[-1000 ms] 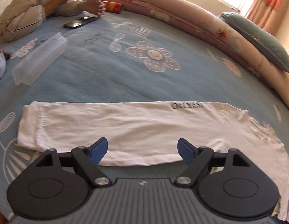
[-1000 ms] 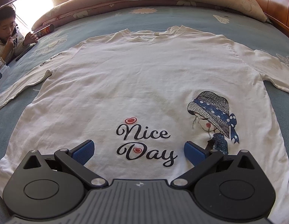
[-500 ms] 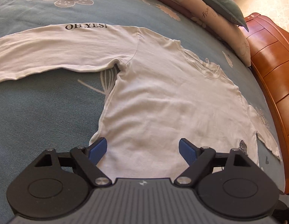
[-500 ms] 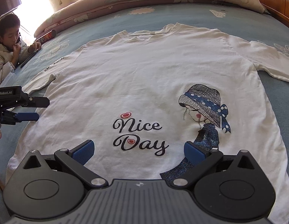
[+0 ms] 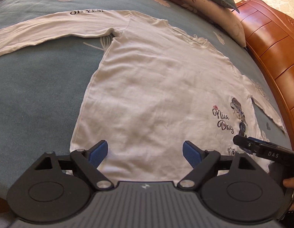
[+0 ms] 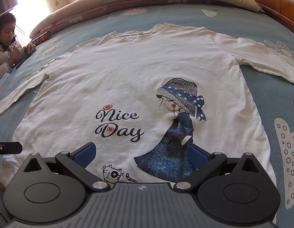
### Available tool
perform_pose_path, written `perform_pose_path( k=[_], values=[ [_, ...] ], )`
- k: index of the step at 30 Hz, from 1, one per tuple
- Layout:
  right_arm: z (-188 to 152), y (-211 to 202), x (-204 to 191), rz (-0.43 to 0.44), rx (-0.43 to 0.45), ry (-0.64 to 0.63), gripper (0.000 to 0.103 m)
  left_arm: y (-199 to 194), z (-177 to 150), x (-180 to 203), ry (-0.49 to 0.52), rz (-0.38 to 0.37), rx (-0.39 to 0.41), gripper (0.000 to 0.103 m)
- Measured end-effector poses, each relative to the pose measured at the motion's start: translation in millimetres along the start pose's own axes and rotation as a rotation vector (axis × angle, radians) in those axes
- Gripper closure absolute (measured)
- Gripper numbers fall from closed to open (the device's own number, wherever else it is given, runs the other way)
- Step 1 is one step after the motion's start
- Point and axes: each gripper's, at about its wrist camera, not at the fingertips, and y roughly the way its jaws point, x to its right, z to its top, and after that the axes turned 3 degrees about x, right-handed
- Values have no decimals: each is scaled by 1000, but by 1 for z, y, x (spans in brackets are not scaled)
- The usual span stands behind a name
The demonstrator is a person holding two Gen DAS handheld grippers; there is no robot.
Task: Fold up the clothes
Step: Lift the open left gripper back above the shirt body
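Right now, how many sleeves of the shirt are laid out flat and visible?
2. One sleeve runs out to the left of the white shirt, marked with black lettering. The other sleeve runs right, its cuff cut off by the frame edge.

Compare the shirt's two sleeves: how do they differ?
The left sleeve carries black "OH YES!" lettering near the shoulder; the right sleeve shows no print. The left sleeve is visible down most of its length, while the right sleeve runs out of the picture before its cuff in the right wrist view. Both are white, long, unfolded, and spread flat on the blue bedspread away from the shirt body.
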Motion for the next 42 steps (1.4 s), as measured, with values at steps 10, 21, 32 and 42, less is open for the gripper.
perform_pose_path(
  k=[10, 21, 32, 42],
  values=[
    [-7, -7, 7, -31, 12, 2, 0, -44, -30, -8, -33, 3, 103, 16],
    [-15, -14, 9, -54, 20, -22, 0, -39, -65, 14, 26, 23, 50, 9],
    [-32, -7, -3, -139, 37, -164, 0, -16, -41, 54, 282, 167, 248, 9],
    [-44, -11, -1, -136, 125, -159, 0, 18, -61, 55, 283, 234, 231, 1]
  ],
)
